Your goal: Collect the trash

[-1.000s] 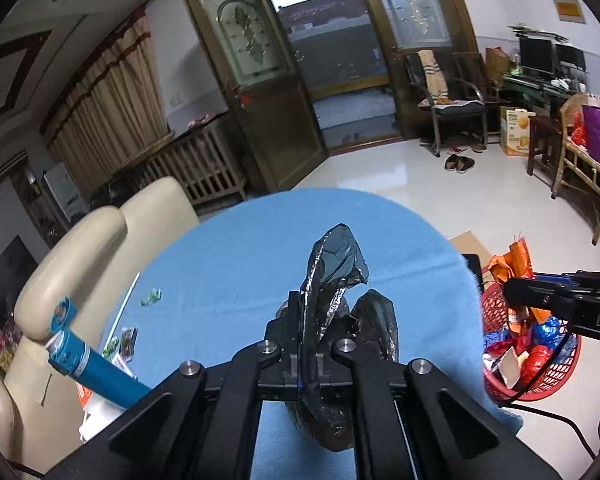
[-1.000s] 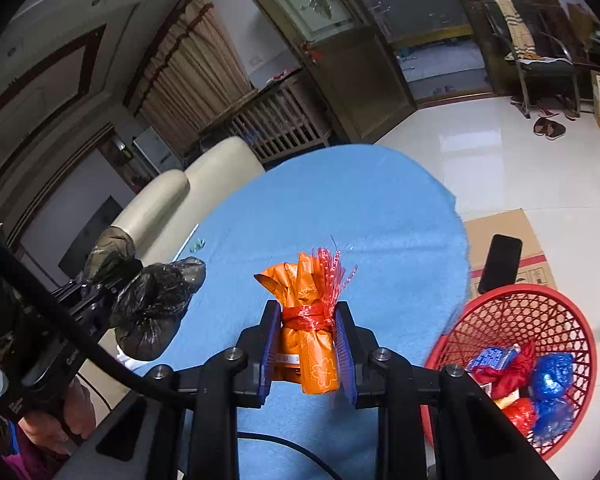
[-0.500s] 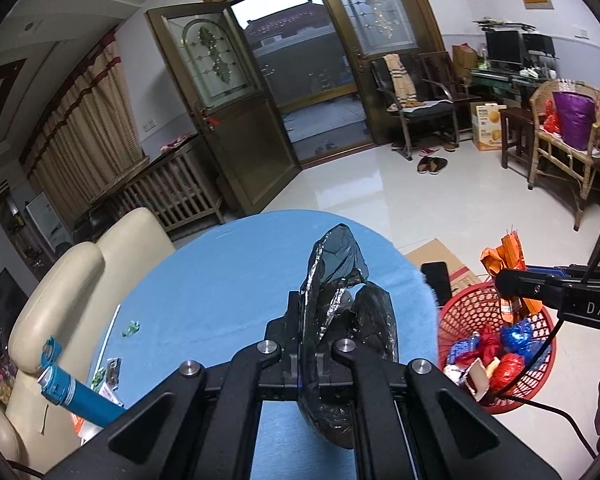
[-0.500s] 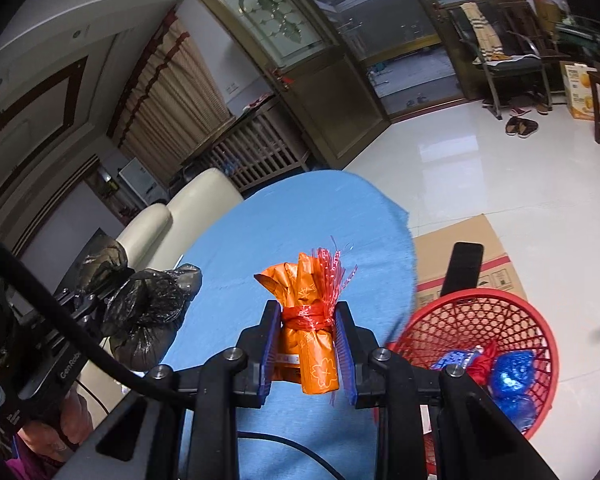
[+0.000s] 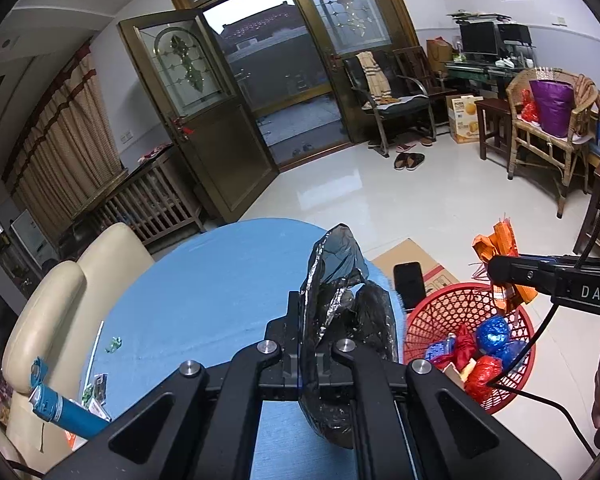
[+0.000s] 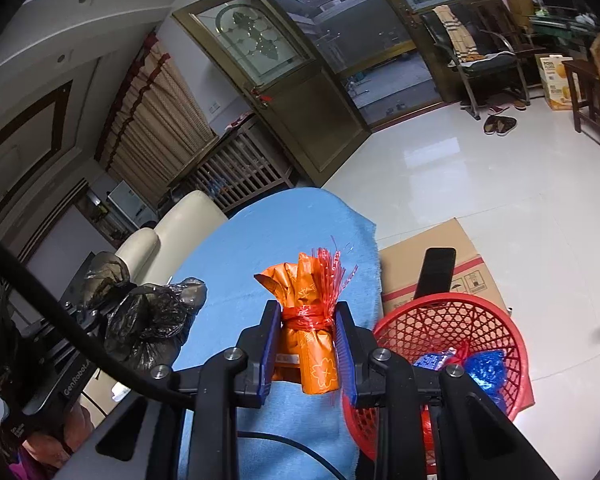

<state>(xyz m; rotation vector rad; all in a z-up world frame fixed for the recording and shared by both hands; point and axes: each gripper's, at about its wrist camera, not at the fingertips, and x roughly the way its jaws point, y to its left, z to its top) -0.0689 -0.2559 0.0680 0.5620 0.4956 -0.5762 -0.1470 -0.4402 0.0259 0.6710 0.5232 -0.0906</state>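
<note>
My left gripper [image 5: 314, 354] is shut on a crumpled black plastic bag [image 5: 340, 312], held above the blue tablecloth [image 5: 220, 280]. In the right wrist view the same black bag [image 6: 148, 320] hangs at the left. My right gripper [image 6: 308, 344] is shut on an orange wrapped bundle [image 6: 308, 336] tied with red fringe, near the table's right edge. In the left wrist view that orange bundle [image 5: 500, 248] hangs over the red mesh basket [image 5: 432, 320]. The basket [image 6: 452, 308] stands on the floor beside the table and holds red and blue wrapped trash.
A blue tube [image 5: 60, 408], a straw and small wrappers [image 5: 114, 344] lie on the table's left side. A cream sofa [image 5: 52, 300] is behind them. A cardboard box [image 6: 440, 256] with a black phone [image 6: 436, 268] on it sits beyond the basket. Chairs stand across the tiled floor.
Both grippers have swung to the right with their loads, from over the table's middle toward the basket. The basket now sits closer in both views. Both grips are unchanged.
</note>
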